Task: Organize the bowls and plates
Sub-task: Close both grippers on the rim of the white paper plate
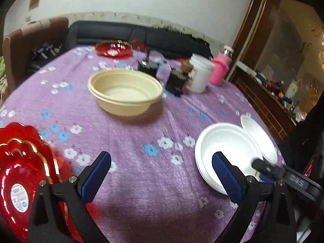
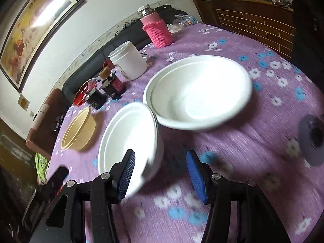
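Left wrist view: the left gripper (image 1: pixel 162 174) stands wide open over bare cloth, gripping nothing; the beige bowl (image 1: pixel 125 93) lies straight ahead at upper centre, red plates (image 1: pixel 22 174) at lower left.

Right wrist view: the right gripper (image 2: pixel 161 177) is part open and empty, its left pad overlapping the rim of the nearer white bowl (image 2: pixel 129 141); a 2nd white bowl (image 2: pixel 199 92) sits behind, clearly separate here.
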Demonstrator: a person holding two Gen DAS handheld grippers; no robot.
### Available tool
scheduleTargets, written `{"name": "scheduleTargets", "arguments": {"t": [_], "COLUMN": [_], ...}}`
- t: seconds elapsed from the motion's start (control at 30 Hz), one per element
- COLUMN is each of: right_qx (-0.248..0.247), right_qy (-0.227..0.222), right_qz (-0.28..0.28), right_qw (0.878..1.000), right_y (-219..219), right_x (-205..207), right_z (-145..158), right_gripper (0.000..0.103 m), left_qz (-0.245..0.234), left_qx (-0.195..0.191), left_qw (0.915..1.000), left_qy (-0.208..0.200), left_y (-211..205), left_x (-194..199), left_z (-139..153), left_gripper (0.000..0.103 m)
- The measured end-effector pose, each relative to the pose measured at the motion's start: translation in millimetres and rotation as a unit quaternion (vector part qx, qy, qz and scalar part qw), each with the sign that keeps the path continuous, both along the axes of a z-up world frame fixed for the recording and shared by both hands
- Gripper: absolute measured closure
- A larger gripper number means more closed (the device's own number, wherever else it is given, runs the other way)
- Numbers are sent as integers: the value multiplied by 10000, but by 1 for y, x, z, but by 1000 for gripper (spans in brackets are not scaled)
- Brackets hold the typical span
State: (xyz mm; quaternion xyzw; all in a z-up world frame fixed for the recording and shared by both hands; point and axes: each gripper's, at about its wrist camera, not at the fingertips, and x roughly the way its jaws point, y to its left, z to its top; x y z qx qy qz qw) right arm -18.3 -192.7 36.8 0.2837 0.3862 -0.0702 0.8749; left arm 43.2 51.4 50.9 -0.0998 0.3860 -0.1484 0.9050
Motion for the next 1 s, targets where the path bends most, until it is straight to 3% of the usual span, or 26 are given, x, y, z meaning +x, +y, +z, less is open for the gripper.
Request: {"name": "scheduleTargets", "arguments": {"t": [0.07,0.13,0.17,0.37,0.43,0.5,0.53,0.7,1.0], "right_qx": [-96,-55,16,-27,47,140,116,-38,-18], "right_qy": [105,233,291,380,380,324,291,153,-447], "right_qz": [43,117,176,378,505,626,688,894,1512], "right_qw": [9999,9996,9994,9986,9980,9974,9971,9959,9875], "right_y": [2,2,2,4,6,9,12,29,79], "right_x": [12,20,22,16,14,12,9,-6,-37], "right_z": [-6,-14,-18,-27,-28,-25,-22,-9,42], "right_gripper": [48,86,90,91,91,91,91,91,92], "left_qz": [-46,-114,-157,-559,-739,-863,-1107,-1017,-530], "left_qx": [-185,-242,-213,-36,-30,94,-7,139,-280], "left_qw": [9993,9979,9971,9931,9896,9896,9856,9896,9959], "left_qy": [316,586,720,1030,1235,1150,1280,1006,674], "left_y": [-2,-8,-14,-52,-63,-68,-71,-58,17], "left_x": [11,23,32,52,52,47,45,20,-35], "left_z": [-3,-6,-10,-31,-39,-35,-35,-10,43], "left_gripper": [4,4,4,4,9,42,61,68,68]}}
